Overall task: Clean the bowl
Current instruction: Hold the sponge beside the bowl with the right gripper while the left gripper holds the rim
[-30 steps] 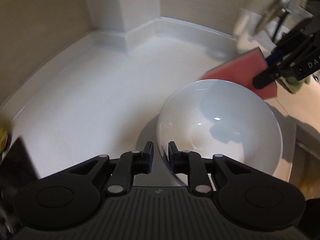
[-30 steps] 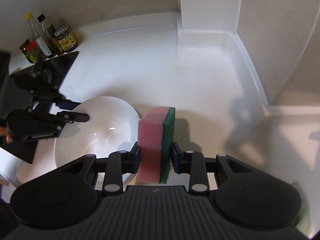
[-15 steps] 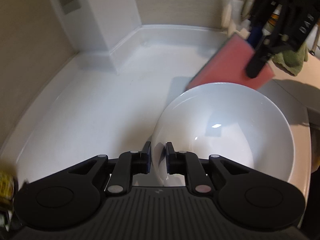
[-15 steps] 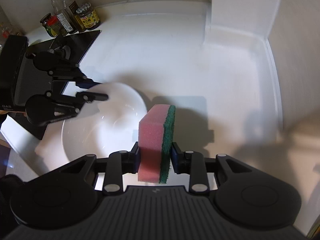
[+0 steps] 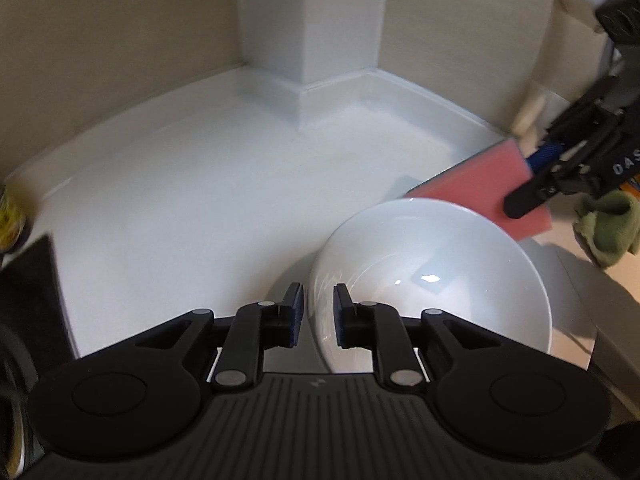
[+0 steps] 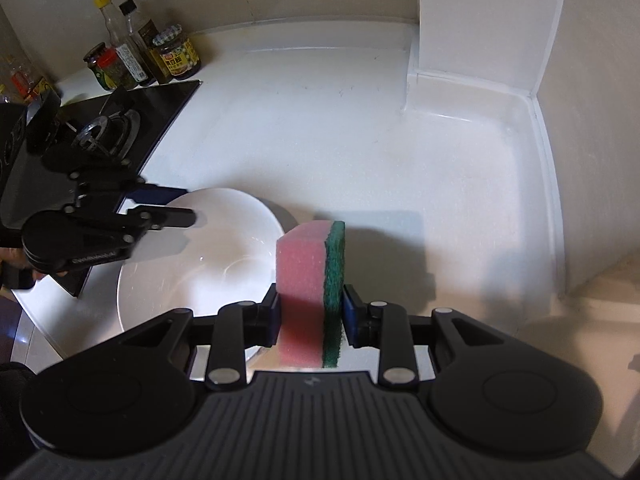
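White counter (image 6: 320,128), kitchen corner, hob (image 6: 132,120) and jars (image 6: 176,58) at far left of right-wrist view

Item 1, bowl (image 5: 432,280): white, upright on counter, just ahead of left tongs (image 5: 319,312); near rim sits between their pads. Jaws closing on that rim, far narrower than a second ago; outer pad appears a hair off the wall, so grip judged not yet firm

Item 2, sponge (image 6: 310,280): pink with green scourer face, clenched upright in right tongs (image 6: 310,312), just beside bowl's rim, not inside it. Has swung about over the last second without entering the bowl

Reading: bowl being steadied, scrubbing not begun; likely next the sponge goes down into the basin

View differences: left-wrist view alone shows rim between the pads, plus a green cloth (image 5: 608,228) beyond right tongs; right-wrist view alone shows scourer face, hob, jars, and left tongs (image 6: 176,206) from the side
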`<state>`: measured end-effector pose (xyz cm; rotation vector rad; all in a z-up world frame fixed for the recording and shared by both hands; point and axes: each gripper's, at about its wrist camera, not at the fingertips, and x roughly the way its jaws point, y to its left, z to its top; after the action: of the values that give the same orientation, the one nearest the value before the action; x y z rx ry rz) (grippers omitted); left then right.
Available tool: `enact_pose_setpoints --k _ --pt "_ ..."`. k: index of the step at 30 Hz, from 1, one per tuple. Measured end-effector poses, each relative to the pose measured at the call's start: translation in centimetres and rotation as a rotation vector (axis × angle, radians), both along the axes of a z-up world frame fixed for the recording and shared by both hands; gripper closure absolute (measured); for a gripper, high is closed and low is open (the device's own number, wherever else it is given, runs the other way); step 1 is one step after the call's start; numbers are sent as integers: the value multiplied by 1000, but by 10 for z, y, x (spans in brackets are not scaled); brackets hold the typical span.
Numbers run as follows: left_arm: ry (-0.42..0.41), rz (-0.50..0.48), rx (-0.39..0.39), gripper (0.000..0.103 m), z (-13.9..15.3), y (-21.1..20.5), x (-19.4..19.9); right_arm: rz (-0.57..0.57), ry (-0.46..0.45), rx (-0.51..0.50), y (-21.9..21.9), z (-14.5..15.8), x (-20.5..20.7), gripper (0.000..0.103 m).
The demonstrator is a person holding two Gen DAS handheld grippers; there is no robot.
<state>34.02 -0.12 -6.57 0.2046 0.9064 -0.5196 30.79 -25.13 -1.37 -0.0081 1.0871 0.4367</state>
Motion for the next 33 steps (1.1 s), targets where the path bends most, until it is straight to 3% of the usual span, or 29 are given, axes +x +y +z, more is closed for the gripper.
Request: enact_pose_setpoints --k 5,9,12,14,20,24,29,33 --pt "31 -136 108 95 0 -14 17 22 5 5 -3 -4 -12 77" --pt "-55 -367 218 90 0 -34 32 22 1 2 -3 -2 -8 77" --pt "-105 -494 255 87 -6 -55 41 14 -20 -28 2 2 5 77" --pt "-105 -487 228 86 -6 -56 46 11 -31 -53 6 3 12 77" --pt "-112 -192 100 86 10 -19 14 -5 -37 -76 10 1 9 77" --pt "-71 -108 36 86 4 -4 3 -58 -52 -59 8 -3 -3 77" --pt "-38 -128 70 95 -1 -9 12 -92 -60 -49 9 -7 -21 77" --pt "-101 -366 200 90 -1 -24 21 -55 -20 -51 6 -8 -25 77"
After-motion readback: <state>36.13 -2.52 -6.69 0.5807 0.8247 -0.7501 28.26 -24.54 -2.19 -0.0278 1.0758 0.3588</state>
